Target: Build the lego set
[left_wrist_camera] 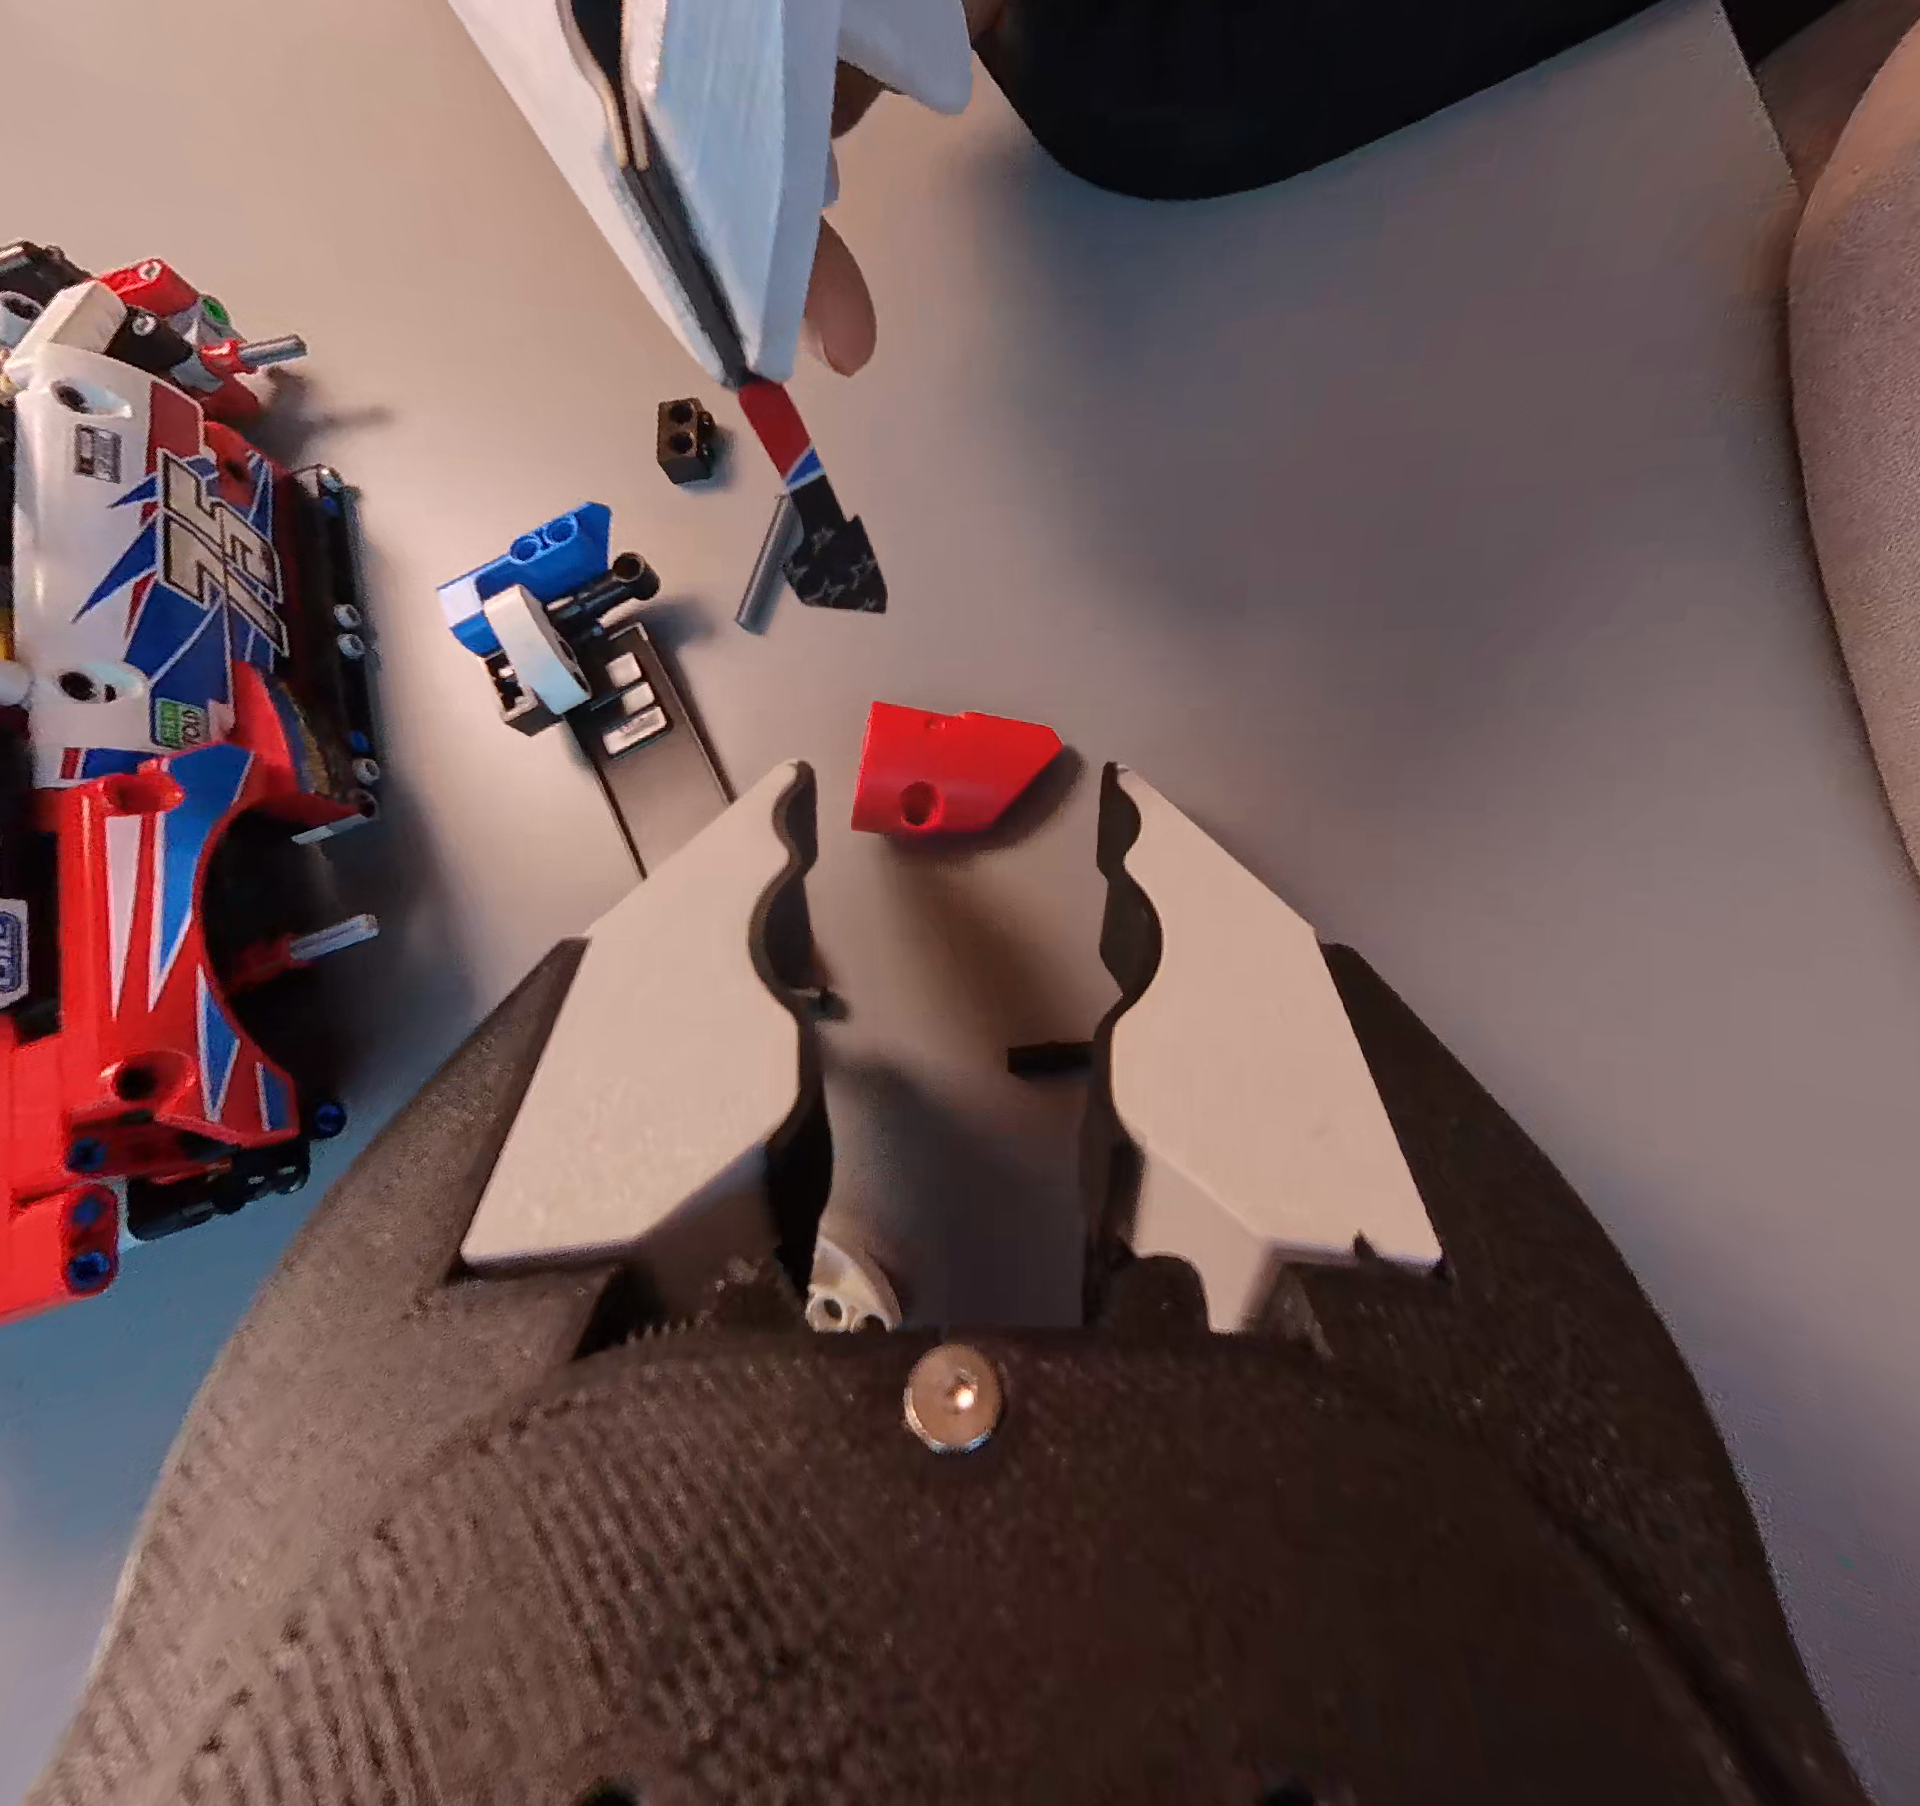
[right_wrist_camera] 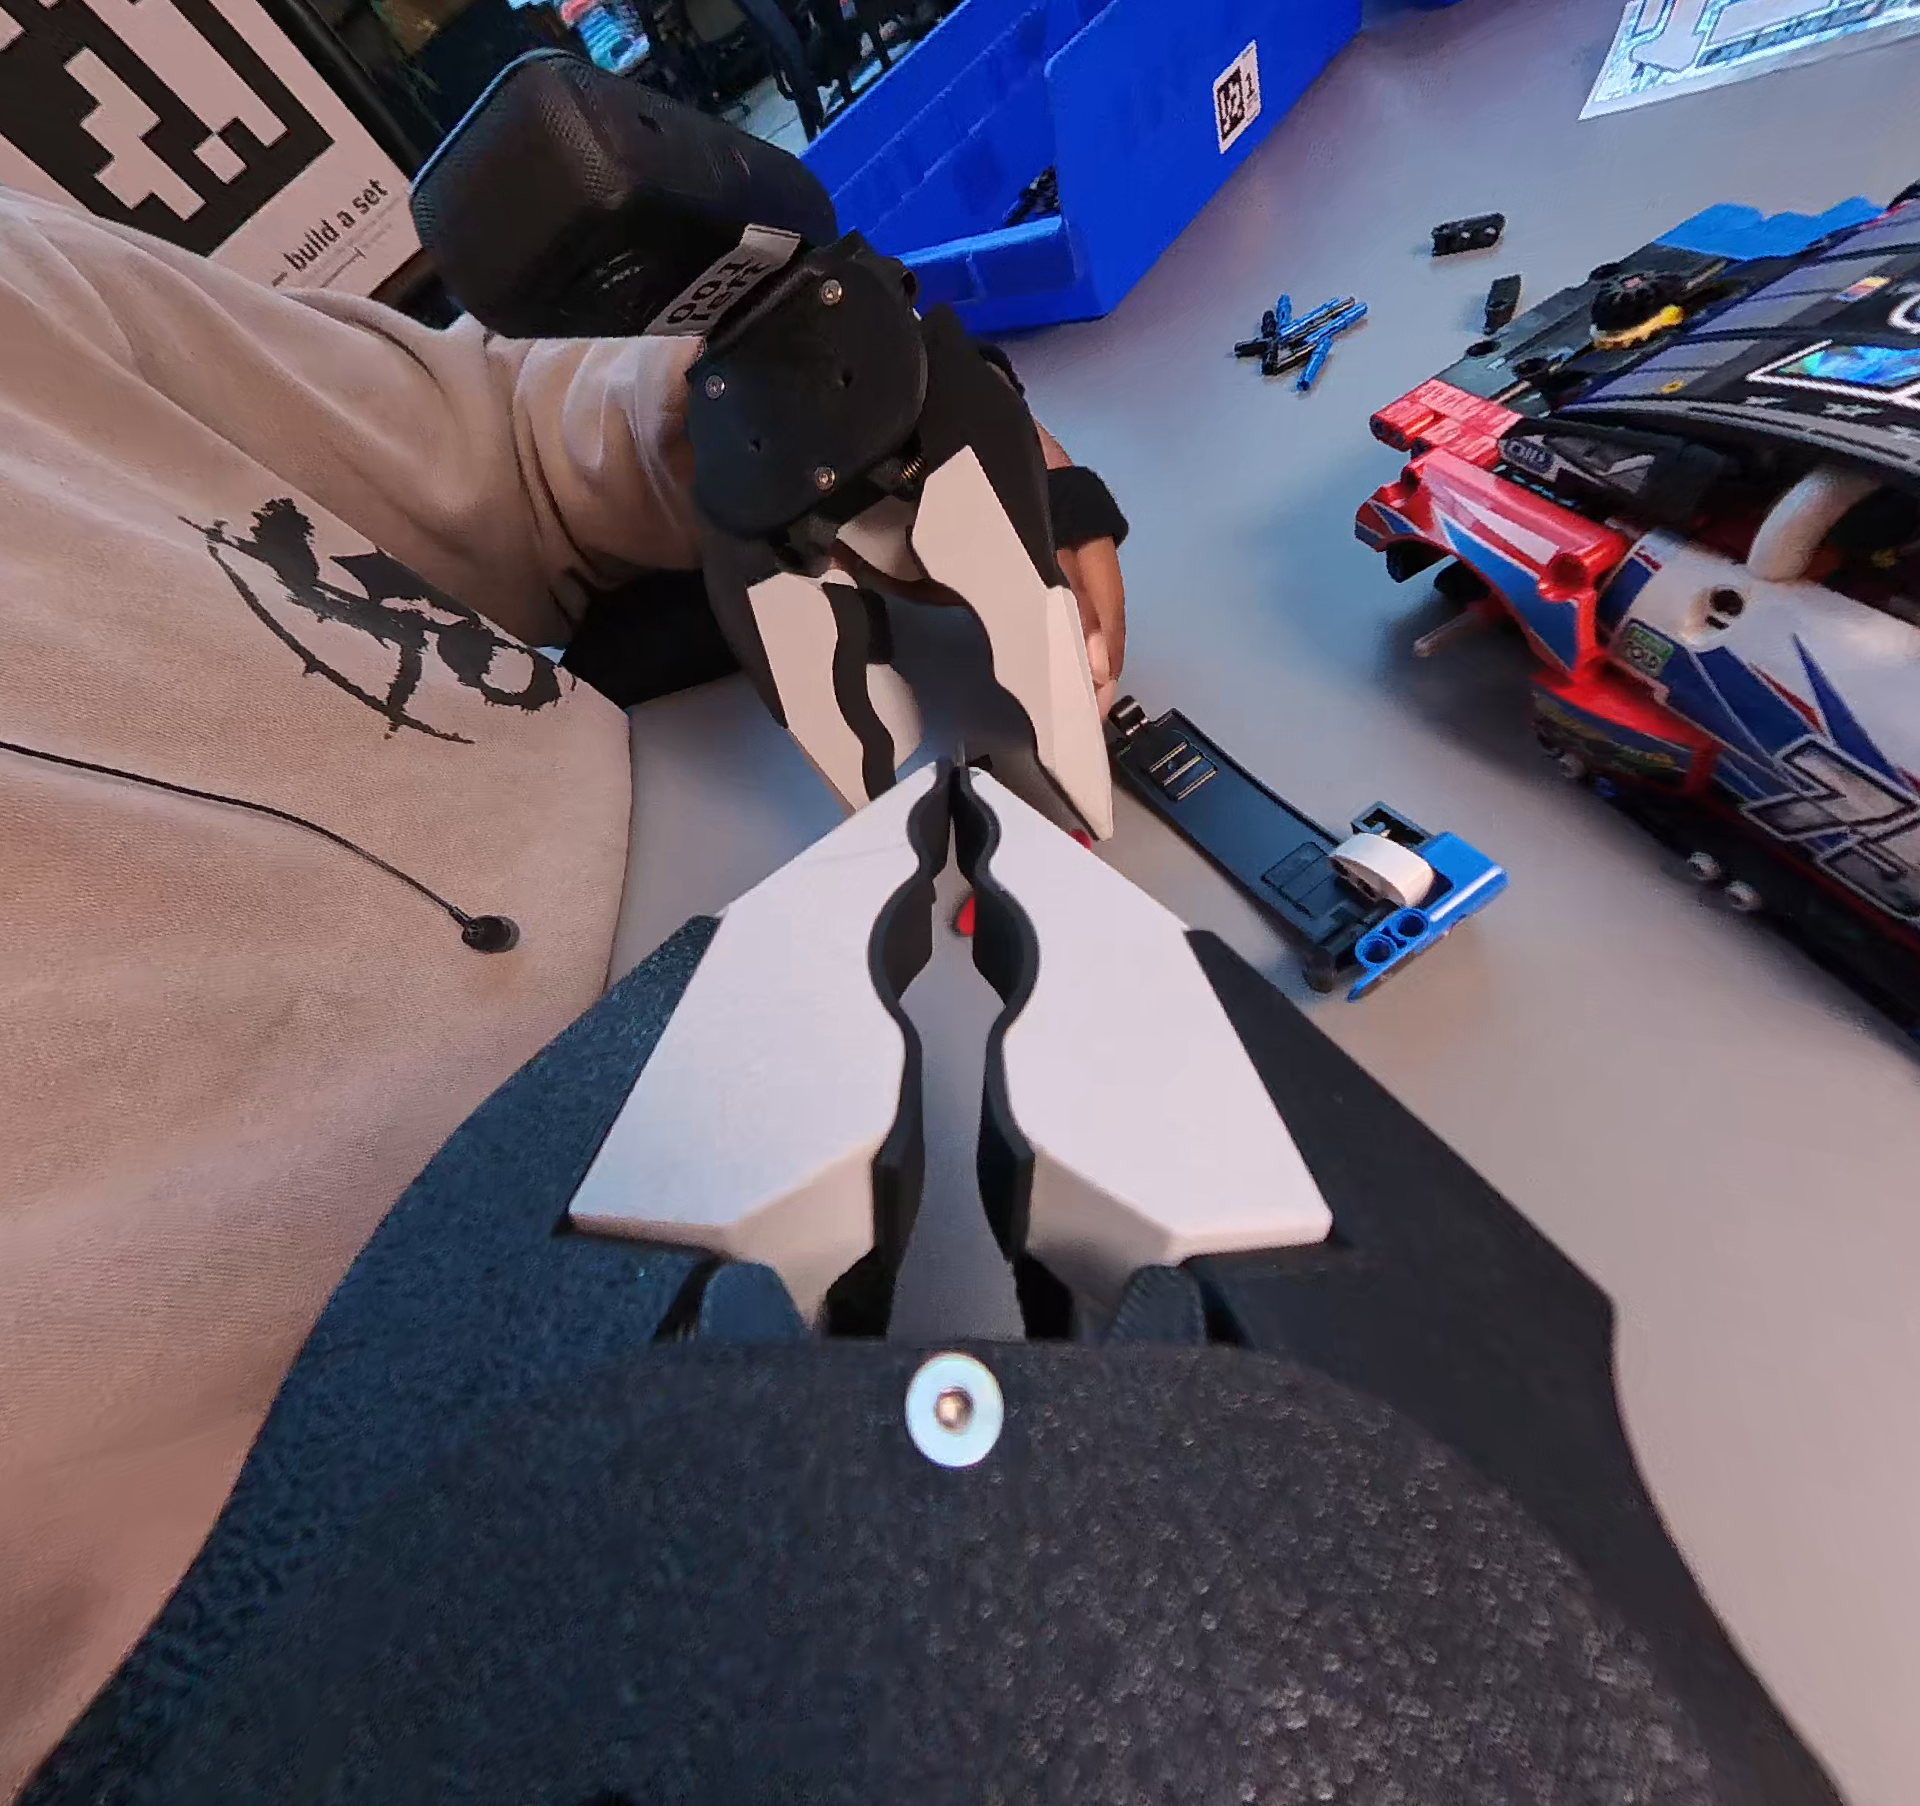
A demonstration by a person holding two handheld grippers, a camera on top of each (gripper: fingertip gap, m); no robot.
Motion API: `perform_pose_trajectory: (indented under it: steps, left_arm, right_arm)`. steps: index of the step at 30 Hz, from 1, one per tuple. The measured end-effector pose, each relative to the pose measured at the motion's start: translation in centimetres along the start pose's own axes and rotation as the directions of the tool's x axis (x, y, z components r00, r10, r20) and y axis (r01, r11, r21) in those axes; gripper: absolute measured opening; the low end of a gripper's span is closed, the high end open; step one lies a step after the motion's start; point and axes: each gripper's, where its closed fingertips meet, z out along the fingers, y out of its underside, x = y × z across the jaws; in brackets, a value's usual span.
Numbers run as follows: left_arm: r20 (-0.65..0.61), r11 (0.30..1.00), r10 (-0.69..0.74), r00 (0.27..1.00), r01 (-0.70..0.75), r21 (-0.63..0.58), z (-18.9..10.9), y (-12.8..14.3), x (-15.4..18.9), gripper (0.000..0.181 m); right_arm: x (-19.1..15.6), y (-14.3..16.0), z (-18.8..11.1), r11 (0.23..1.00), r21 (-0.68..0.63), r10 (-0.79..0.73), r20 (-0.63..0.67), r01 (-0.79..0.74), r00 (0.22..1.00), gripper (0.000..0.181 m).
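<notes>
The partly built red, white and blue Lego car (left_wrist_camera: 135, 717) lies at the left and also shows in the right wrist view (right_wrist_camera: 1714, 634). A red angled piece (left_wrist_camera: 935, 759) lies on the grey table. My left gripper (left_wrist_camera: 956, 774) is open, with its fingertips either side of that piece. My right gripper (right_wrist_camera: 951, 785) is shut on a thin red, blue and black strip (left_wrist_camera: 805, 489) that hangs from its tips. In the left wrist view the right gripper (left_wrist_camera: 740, 372) stands beyond the red piece. The open left gripper (right_wrist_camera: 982, 811) sits just ahead of the right one.
A blue, white and black subassembly (left_wrist_camera: 551, 613) on a long black beam, a small black brick (left_wrist_camera: 684, 442) and a grey axle (left_wrist_camera: 767, 561) lie near the strip. Blue bins (right_wrist_camera: 1143, 94), a printed sheet (right_wrist_camera: 1766, 0) and loose pins (right_wrist_camera: 1299, 333) are farther back. A person's beige sweatshirt (right_wrist_camera: 260, 717) fills the left. The tips of one gripper are about 8 cm away from the tips of the other. About 9 cm separates my left fingertips from the small black brick (left_wrist_camera: 684, 442).
</notes>
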Motion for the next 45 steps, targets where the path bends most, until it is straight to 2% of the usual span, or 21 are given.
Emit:
perform_pose_trajectory:
  steps: [7, 12, 27, 36, 40, 45]
  left_arm:
    - [-0.042, 0.999, 0.03, 0.999, -0.029, 0.038, 0.5, -0.2, 1.0, 0.027]
    - [-0.081, 0.996, 0.06, 0.995, -0.054, 0.069, 0.5, -0.4, 1.9, 0.026]
    - [-0.16, 0.991, 0.105, 0.981, -0.09, 0.1, 0.0, -0.3, 3.4, 0.026]
    - [-0.168, 0.99, 0.109, 0.98, -0.093, 0.102, 0.0, -0.3, 3.4, 0.026]
    - [-0.155, 0.991, 0.106, 0.982, -0.091, 0.101, 0.0, -0.2, 3.2, 0.026]
    - [-0.129, 0.991, 0.096, 0.987, -0.083, 0.108, -0.1, -0.2, 2.8, 0.026]
  right_arm:
    - [-0.6, 1.4, 0.9, 0.994, -0.068, 0.092, 0.069, -0.088, 0.993, 0.0]
    - [-1.1, 2.4, 1.5, 0.986, -0.118, 0.134, 0.115, -0.12, 0.984, 0.0]
    - [-2.8, 2.8, 1.6, 0.981, -0.141, 0.161, 0.223, -0.132, 0.961, 0.0]
    - [-3.6, 1.5, 1.1, 0.993, -0.114, 0.057, 0.286, -0.025, 0.956, 0.0]
    - [-3.9, 0.7, 0.6, 0.984, -0.168, -0.004, 0.32, 0.061, 0.947, 0.0]
    - [-5.5, -0.2, 0.2, 0.973, -0.199, -0.019, 0.442, 0.118, 0.897, 0.0]
